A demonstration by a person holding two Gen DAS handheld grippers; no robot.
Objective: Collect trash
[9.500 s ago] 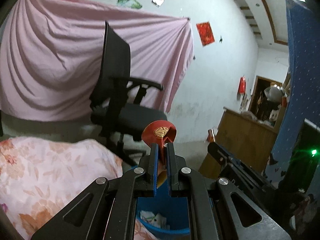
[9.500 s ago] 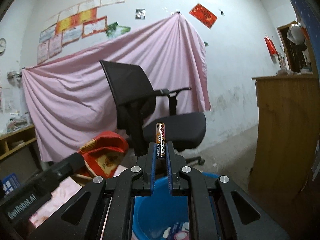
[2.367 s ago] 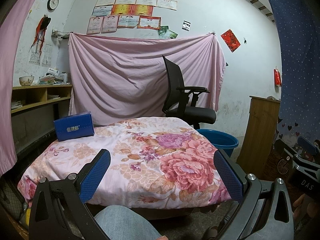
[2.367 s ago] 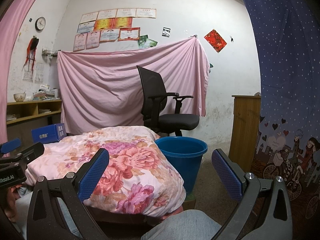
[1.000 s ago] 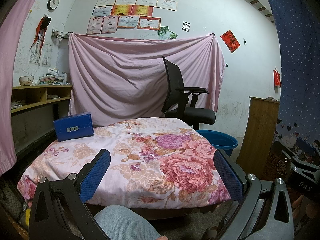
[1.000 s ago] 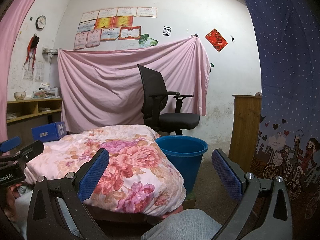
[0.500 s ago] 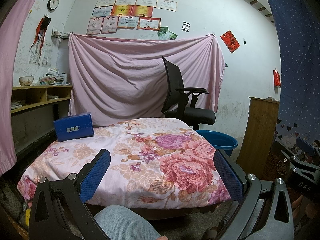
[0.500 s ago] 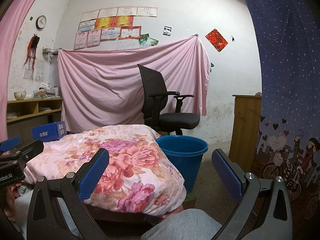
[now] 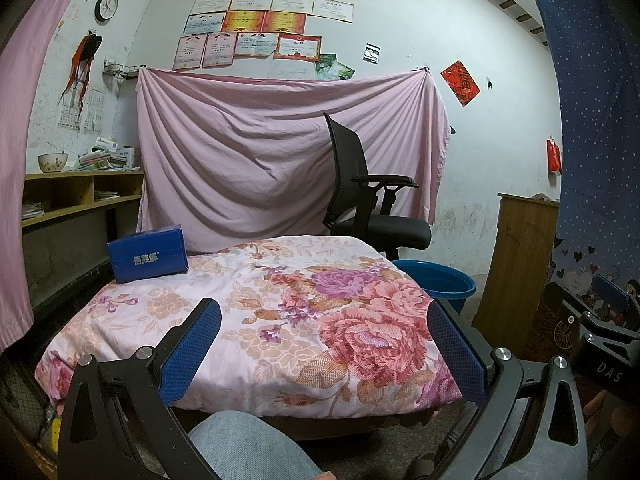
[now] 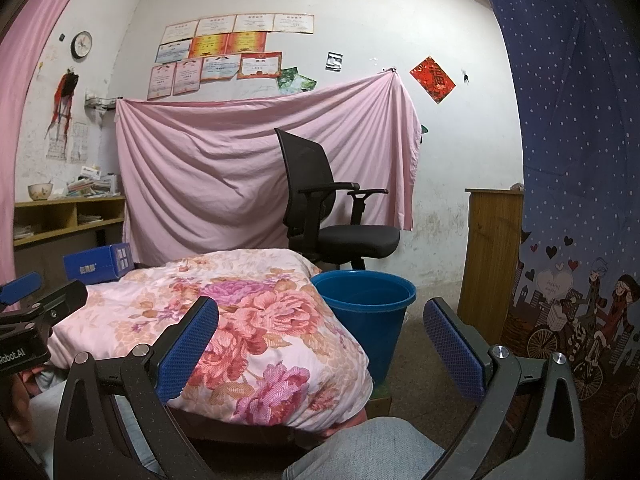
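Left tool (image 9: 324, 344) and right tool (image 10: 320, 340): both spread wide, empty. Floral quilt (image 9: 280, 304) ahead shows no loose trash; only blue box (image 9: 148, 258) far-left. Blue bucket (image 10: 364, 304) ahead, contents hidden. Collection judged essentially finished.

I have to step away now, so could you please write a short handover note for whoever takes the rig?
Left gripper: open, empty. Right gripper: open, empty.
Blue bucket stands on the floor beside the floral quilt; its contents are not visible from here.
Blue box sits on the quilt's far left corner.
No loose trash shows on the quilt.
Left: decide whether the box counts as trash; otherwise collecting looks done.
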